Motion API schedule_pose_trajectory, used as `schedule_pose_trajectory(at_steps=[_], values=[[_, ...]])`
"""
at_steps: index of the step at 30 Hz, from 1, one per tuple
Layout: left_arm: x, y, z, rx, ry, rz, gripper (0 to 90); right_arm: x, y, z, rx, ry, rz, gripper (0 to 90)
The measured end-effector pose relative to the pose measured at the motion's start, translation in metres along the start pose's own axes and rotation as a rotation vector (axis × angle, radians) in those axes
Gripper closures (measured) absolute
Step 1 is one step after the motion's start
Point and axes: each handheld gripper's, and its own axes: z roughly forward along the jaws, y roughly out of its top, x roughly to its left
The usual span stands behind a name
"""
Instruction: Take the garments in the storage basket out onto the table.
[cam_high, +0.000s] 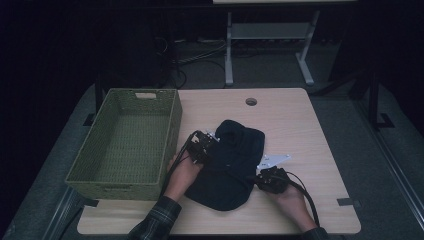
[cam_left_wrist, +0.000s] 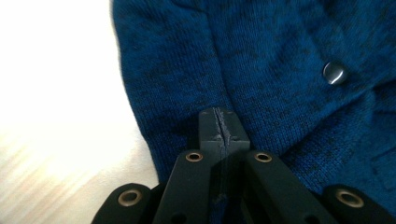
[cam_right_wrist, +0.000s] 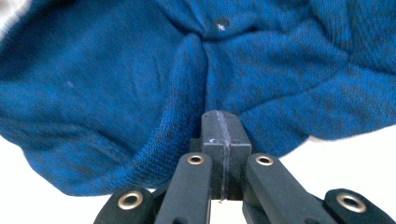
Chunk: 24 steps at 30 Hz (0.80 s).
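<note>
So both grippers, left (cam_high: 204, 143) and right (cam_high: 265, 176), had their fingers pinched on the blue cardigan's (cam_high: 227, 165) edges; it lay bunched on the desk (cam_high: 300, 125), the green basket (cam_high: 172, 125) empty.

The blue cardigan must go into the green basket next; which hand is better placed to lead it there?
Left: its gripper holds the cardigan beside the basket; the right gripper is on the far side.
</note>
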Motion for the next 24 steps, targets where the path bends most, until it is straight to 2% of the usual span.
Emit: schedule_pose_trajectory(at_steps=[5, 10, 18, 21, 24], values=[[-0.003, -0.002, -0.001, -0.001, -0.01, 0.004, 89.9, -0.002, -0.001, -0.002, 0.011, -0.019, -0.012, 90.0], [-0.007, -0.003, -0.002, -0.003, -0.055, 0.008, 89.8, -0.011, -0.005, -0.008, 0.015, -0.046, 0.0, 90.0], [-0.016, -0.008, -0.001, -0.027, -0.166, 0.014, 89.8, -0.028, -0.011, -0.017, 0.021, -0.096, 0.025, 90.0], [-0.02, -0.009, -0.001, -0.037, -0.181, 0.014, 89.8, -0.032, -0.013, -0.02, 0.025, -0.116, 0.038, 90.0], [-0.026, -0.01, -0.002, -0.041, -0.185, 0.034, 89.7, -0.037, -0.015, -0.023, 0.027, -0.141, 0.045, 90.0]])
